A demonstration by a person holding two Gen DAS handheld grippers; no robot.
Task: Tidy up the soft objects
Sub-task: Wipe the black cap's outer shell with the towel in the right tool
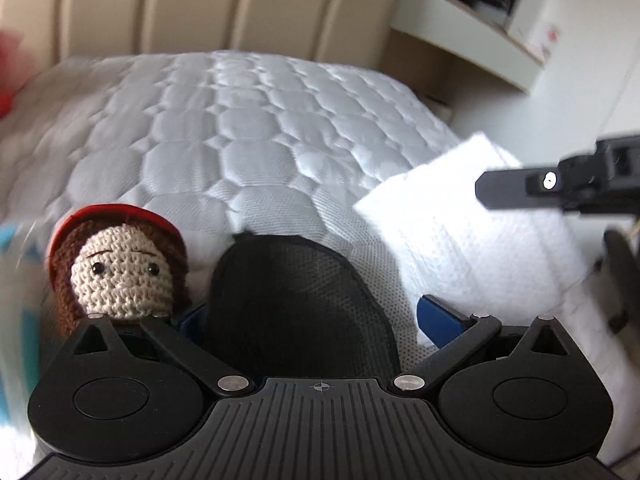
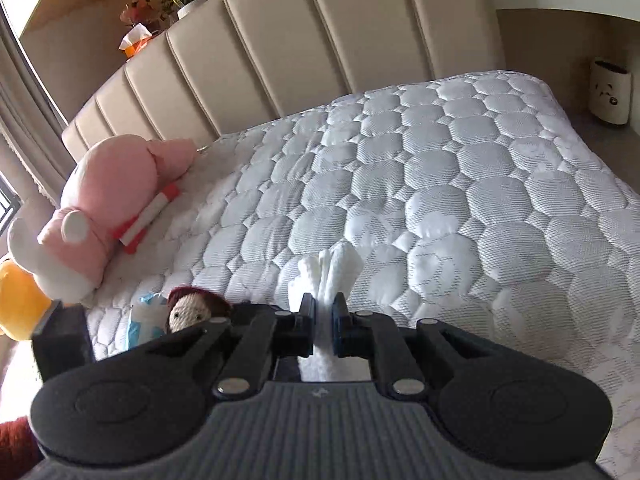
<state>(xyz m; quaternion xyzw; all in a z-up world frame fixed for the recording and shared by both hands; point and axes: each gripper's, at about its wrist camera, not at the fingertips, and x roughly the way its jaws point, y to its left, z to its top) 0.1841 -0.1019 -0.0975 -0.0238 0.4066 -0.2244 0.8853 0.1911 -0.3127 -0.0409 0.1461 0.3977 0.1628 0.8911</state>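
My left gripper (image 1: 312, 316) is open just above the quilted mattress (image 1: 240, 140), and a black mesh fabric piece (image 1: 296, 292) lies between its blue pads. A crochet doll (image 1: 120, 272) with brown hair and a red hat sits just outside its left finger. At the right of this view, a folded white cloth (image 1: 472, 240) hangs from my right gripper (image 1: 492, 192). In the right wrist view, my right gripper (image 2: 324, 320) is shut on the white cloth (image 2: 332, 272), which sticks out ahead of the pads above the mattress (image 2: 440, 200). The doll (image 2: 192, 312) shows to the lower left.
A pink plush (image 2: 108, 184) lies along the mattress's left side, with a yellow plush (image 2: 16, 300) below it. A blue and white item (image 2: 144, 320) sits beside the doll. The beige padded headboard (image 2: 280, 60) stands behind. A white shelf (image 1: 480, 40) is at the right.
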